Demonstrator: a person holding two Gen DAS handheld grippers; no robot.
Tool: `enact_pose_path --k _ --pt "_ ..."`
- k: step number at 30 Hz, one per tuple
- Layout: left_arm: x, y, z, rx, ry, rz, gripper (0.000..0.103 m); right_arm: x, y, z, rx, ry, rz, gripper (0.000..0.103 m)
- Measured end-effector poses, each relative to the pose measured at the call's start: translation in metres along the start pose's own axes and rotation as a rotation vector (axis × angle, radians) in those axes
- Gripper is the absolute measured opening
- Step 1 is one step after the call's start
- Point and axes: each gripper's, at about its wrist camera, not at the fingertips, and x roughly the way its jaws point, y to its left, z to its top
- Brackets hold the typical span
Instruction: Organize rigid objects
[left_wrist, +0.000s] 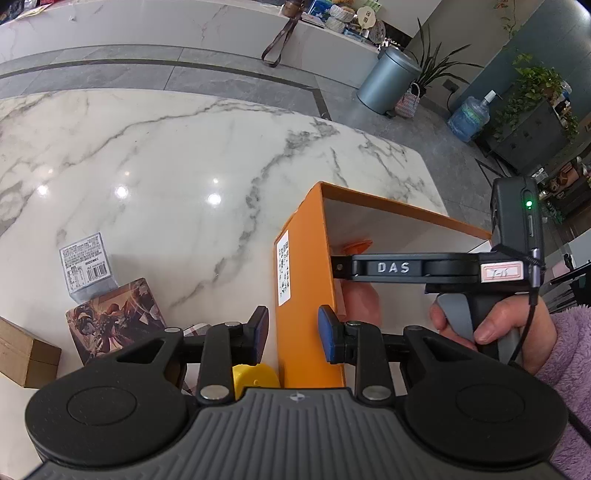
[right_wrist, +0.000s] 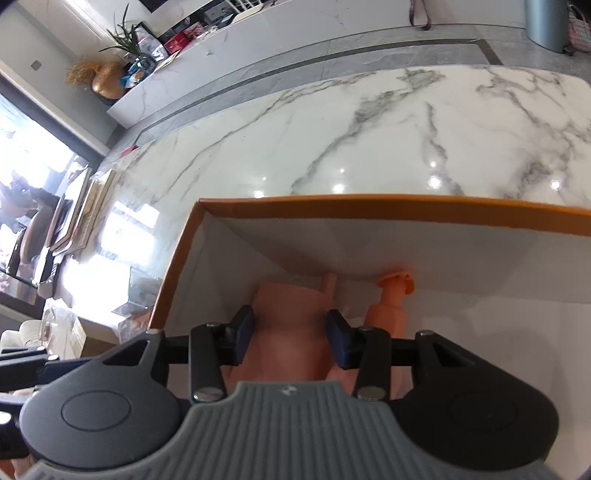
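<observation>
The orange box (left_wrist: 306, 295) stands open-topped at the near right of the marble tabletop (left_wrist: 166, 177), and your left hand-held gripper (left_wrist: 293, 334) straddles its left wall, one blue pad outside and one inside. The pads look close to the cardboard, but you cannot tell whether they actually clamp it or only bracket it.

Your right hand-held gripper (right_wrist: 290, 338) reaches down into the box, its pads pinching a peach-coloured plastic piece (right_wrist: 291, 332), which hangs inside the white interior. Just to its right, against the far wall, lies an orange bottle-shaped toy (right_wrist: 389, 314) with a flared cap.

By the look of it, you are in the placing step: one item is packed and this one is about to join it. The next move calls for lowering the piece until it settles on the box floor beside the bottle, then spreading the pads and lifting straight out without catching the rim. Keep the left side steady so the box does not slide.

More waits outside to the left: an illustrated card box (left_wrist: 114, 317), a silvery packet (left_wrist: 86, 262) with a barcode and fine print too small to read, a brown carton (left_wrist: 26, 354) and a yellow piece (left_wrist: 255, 376) under your left gripper.

Readable writing: "DAS" on the right gripper's side. The white sticker on the orange box is illegible.
</observation>
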Motion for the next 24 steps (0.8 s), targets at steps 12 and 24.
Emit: enact_pose_path --k 12,24 --pt "-0.009 -0.003 -0.008 0.009 0.0 -0.009 0.033 -0.05 0.004 -0.027 -0.008 -0.053 -0.104 0.05" --pt "-0.048 0.018 -0.029 -0.027 -0.04 0.048 0.033 -0.025 0.01 -0.051 -0.265 0.108 -0.242 0.037"
